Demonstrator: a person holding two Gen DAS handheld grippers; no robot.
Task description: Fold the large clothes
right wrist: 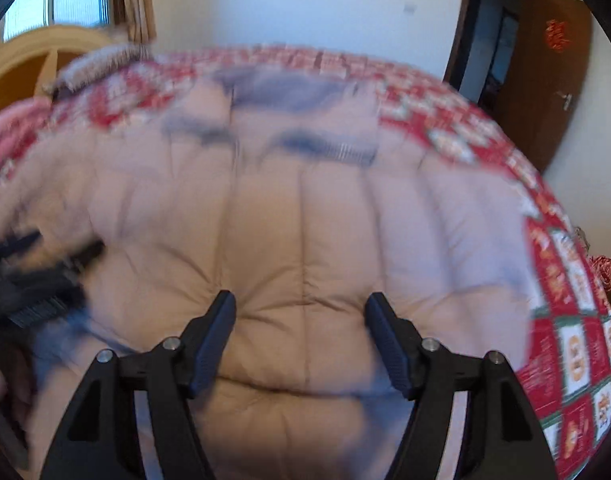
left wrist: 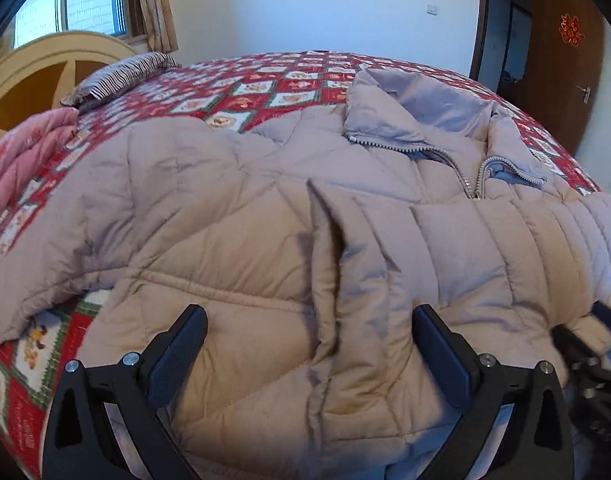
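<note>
We see a bed covered by a red patchwork quilt (left wrist: 265, 88) with pale picture squares. At its far left lies a striped pillow (left wrist: 121, 76), and nearer on the left a folded pink blanket (left wrist: 21, 160). Behind them stands a cream headboard (left wrist: 53, 60), with a window (left wrist: 77, 4) and curtain (left wrist: 157, 4) above. Far right, we find a brown door (left wrist: 565, 60) bearing a red ornament (left wrist: 571, 30).

A quilted bed (left wrist: 265, 88) carries a puffer jacket (left wrist: 233, 216), pillow (left wrist: 121, 76), pink blanket (left wrist: 21, 164).
</note>
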